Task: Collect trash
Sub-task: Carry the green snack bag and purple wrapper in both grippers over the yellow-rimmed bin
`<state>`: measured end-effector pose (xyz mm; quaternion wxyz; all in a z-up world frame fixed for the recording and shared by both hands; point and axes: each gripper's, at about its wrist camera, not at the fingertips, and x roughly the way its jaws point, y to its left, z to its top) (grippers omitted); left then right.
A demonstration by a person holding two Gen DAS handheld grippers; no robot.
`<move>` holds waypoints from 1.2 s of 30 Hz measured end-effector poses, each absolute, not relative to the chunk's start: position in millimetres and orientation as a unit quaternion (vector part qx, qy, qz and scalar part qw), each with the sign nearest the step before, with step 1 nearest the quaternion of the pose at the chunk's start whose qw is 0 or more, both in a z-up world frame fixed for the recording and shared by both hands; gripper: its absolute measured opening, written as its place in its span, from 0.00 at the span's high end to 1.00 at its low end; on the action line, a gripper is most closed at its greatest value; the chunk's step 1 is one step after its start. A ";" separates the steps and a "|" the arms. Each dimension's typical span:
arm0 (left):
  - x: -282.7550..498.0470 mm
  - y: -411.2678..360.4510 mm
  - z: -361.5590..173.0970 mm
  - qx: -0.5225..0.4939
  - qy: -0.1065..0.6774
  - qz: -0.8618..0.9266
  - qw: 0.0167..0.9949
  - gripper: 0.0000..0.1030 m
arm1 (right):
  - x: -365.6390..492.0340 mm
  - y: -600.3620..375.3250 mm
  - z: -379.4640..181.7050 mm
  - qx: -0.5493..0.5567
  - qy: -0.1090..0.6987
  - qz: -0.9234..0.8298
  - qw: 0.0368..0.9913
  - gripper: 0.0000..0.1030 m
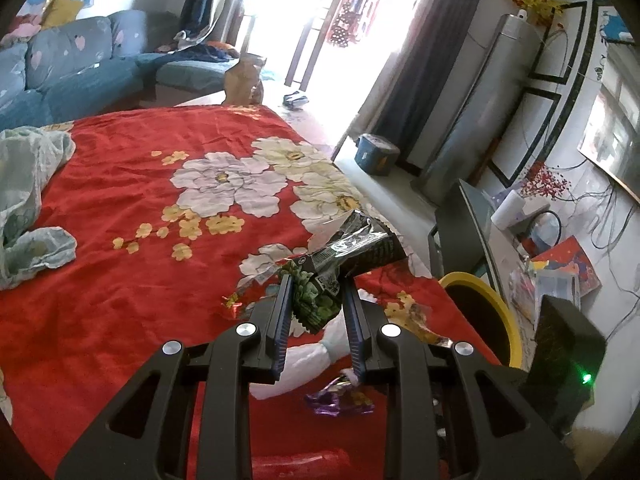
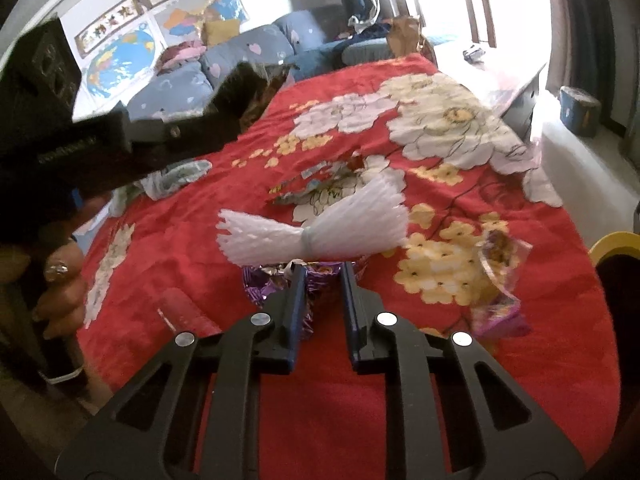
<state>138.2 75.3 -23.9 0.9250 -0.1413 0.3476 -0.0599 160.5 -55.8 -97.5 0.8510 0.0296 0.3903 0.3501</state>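
Observation:
My left gripper [image 1: 316,280] is shut on a black and green snack bag [image 1: 348,256] and holds it above the red flowered tablecloth [image 1: 132,208], near the table's right edge. The yellow-rimmed trash bin [image 1: 486,312] stands just right of it, below the edge. My right gripper [image 2: 322,266] is a little open over a purple foil wrapper [image 2: 264,286], with the wrapper between its fingers. A white foam fruit net [image 2: 316,228] lies just beyond it. A clear candy wrapper [image 2: 500,276] lies to the right. The left gripper's body [image 2: 120,136] shows at the upper left.
A crumpled pale green plastic bag [image 1: 28,200] lies on the table's left side. More small wrappers [image 2: 320,184] lie mid-table. A brown paper bag [image 1: 244,80] stands at the far edge. A blue sofa [image 1: 72,68] is behind, a cluttered side table [image 1: 532,256] at right.

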 end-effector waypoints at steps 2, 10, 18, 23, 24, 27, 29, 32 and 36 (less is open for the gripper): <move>137.7 71.3 -21.5 -0.138 0.346 -0.064 0.926 0.77 | 157.7 -64.9 -91.0 0.033 0.382 0.349 0.855 0.88; 135.6 49.6 -13.0 -0.121 0.340 -0.083 0.929 0.77 | 154.5 -103.1 -67.5 0.048 0.355 0.329 0.874 0.88; 133.3 25.7 -8.0 -0.101 0.339 -0.106 0.929 0.77 | 161.6 -147.9 -51.0 0.070 0.335 0.287 0.895 0.88; 131.6 5.5 -6.2 -0.085 0.339 -0.126 0.929 0.77 | 163.4 -169.2 -44.6 0.073 0.323 0.260 0.907 0.88; 131.7 2.5 -6.3 -0.082 0.339 -0.129 0.928 0.77 | 163.0 -174.8 -43.2 0.073 0.320 0.253 0.910 0.88; 131.5 -7.5 -6.2 -0.075 0.339 -0.140 0.927 0.77 | 163.8 -186.7 -42.0 0.073 0.316 0.237 0.916 0.88; 131.2 -13.2 -6.6 -0.072 0.339 -0.146 0.927 0.77 | 164.8 -196.4 -41.6 0.075 0.314 0.224 0.920 0.88; 130.5 -24.3 -7.0 -0.064 0.341 -0.156 0.925 0.77 | 164.2 -206.6 -40.1 0.070 0.310 0.208 0.925 0.88; 129.4 -39.7 -8.0 -0.053 0.343 -0.171 0.922 0.77 | 164.0 -220.5 -38.7 0.069 0.305 0.188 0.931 0.88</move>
